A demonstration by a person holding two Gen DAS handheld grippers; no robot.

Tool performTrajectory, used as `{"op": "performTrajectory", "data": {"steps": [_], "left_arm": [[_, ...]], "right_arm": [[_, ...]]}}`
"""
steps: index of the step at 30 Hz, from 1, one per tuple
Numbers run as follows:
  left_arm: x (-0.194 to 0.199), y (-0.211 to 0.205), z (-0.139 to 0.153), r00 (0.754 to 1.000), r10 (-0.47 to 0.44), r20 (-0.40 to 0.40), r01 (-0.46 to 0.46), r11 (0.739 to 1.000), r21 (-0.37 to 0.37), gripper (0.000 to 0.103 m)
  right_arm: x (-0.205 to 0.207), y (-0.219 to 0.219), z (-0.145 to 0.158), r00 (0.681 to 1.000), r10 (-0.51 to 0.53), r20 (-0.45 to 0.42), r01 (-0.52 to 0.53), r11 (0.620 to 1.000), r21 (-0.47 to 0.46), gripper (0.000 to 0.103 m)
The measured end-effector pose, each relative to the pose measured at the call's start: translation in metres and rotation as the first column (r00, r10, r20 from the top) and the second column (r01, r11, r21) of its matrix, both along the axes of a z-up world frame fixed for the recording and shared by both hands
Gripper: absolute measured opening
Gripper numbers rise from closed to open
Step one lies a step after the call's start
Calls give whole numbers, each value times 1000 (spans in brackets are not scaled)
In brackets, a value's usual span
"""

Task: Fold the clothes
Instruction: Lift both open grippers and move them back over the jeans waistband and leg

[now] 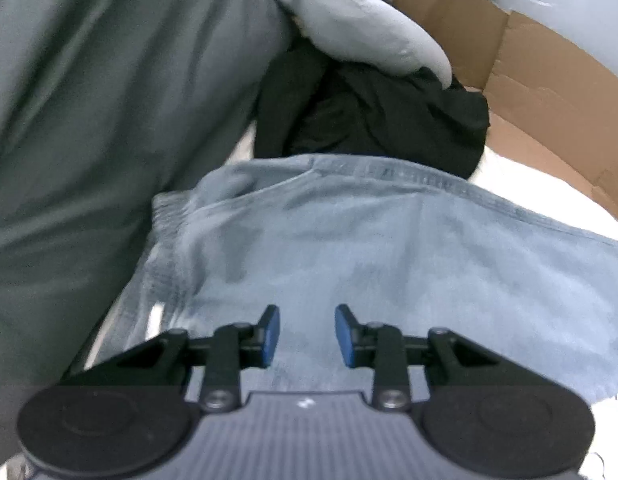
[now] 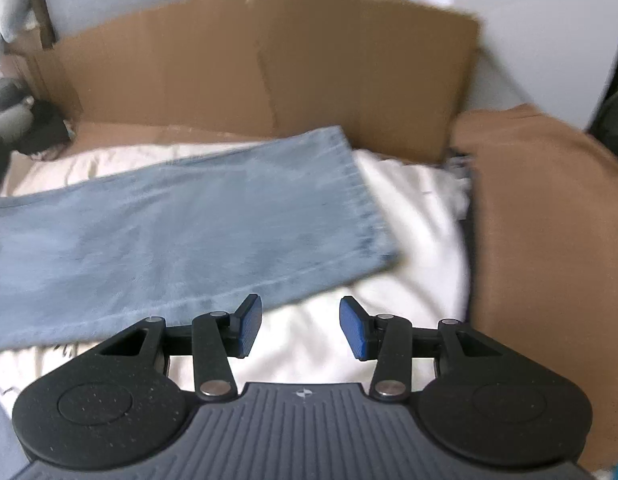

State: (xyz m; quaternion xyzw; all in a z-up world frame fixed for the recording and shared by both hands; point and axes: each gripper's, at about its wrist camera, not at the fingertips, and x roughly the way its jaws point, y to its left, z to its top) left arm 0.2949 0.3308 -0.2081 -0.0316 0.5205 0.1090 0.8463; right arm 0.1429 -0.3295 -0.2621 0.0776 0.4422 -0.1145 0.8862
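Light blue jeans (image 2: 181,216) spread flat across a white sheet (image 2: 409,216), hem end toward the cardboard wall (image 2: 309,68). Beyond their waistband, heaped against the cardboard: black garment (image 1: 373,120), pale grey garment (image 1: 357,28). Left gripper (image 1: 307,336) poised over denim, pads apart, gripping nothing. Right gripper (image 2: 301,328) likewise spread and empty, beside the jeans' edge.

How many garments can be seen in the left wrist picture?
4. Light blue jeans below the gripper; a black garment behind them; a pale grey one on top of it; a grey-green one at left. More may be hidden.
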Motion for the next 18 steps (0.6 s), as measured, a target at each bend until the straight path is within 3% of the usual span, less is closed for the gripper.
{"op": "performTrajectory", "data": {"steps": [7,11,14,18], "left_arm": [[-50,-4,60,1000,-4,13,4,1000,12,47],[-74,-7,99,999,12,34,-12,1000,-21,55],[-89,-16,121,999,-18,34,18,1000,-9,57],[-108,-26,143,999,-45,28,46,999,-8,68]], "right_arm": [[-67,-45,80,999,-6,37,6,1000,12,51],[-105,-65,122,998,-11,60,11,1000,3,51],[-138,-76,150,998,-29,63,28,1000,7,51],[-182,-80,179,996,-49,71,45,997,56,51]]}}
